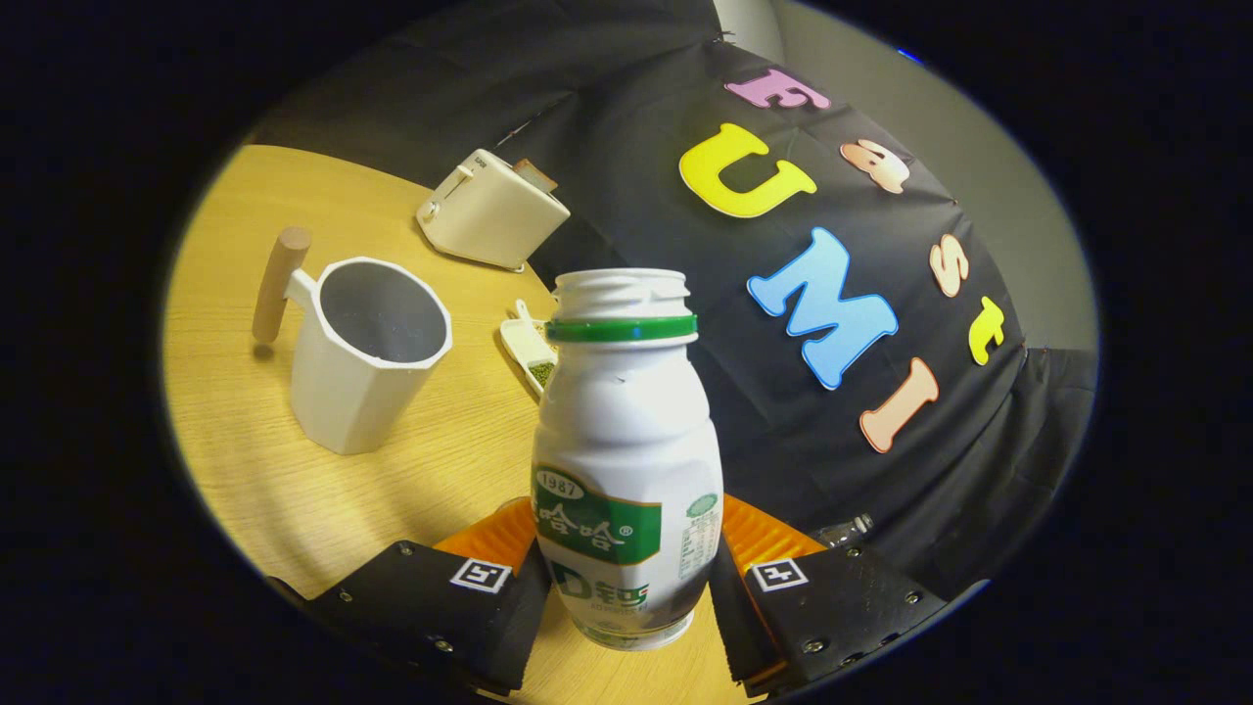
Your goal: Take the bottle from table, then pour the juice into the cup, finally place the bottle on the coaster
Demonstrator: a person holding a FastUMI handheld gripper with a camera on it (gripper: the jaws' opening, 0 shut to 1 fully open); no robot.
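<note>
A white bottle [626,441] with a green neck ring and a green label has no cap on its mouth. It sits between the fingers of my gripper [626,592], which is shut on its lower body, one finger pressing each side. An orange ribbed coaster [768,534] lies on the table just behind the bottle and shows on both sides of it. I cannot tell whether the bottle's base rests on the table. A white faceted cup [367,357] with a wooden handle [279,282] stands beyond the fingers to the left; it looks empty.
On the round wooden table [245,460], a white toaster [489,211] stands far back, beyond the cup. A small white dish [529,352] with green bits and a spoon lies just behind the bottle. The black cloth wall closes off the right side.
</note>
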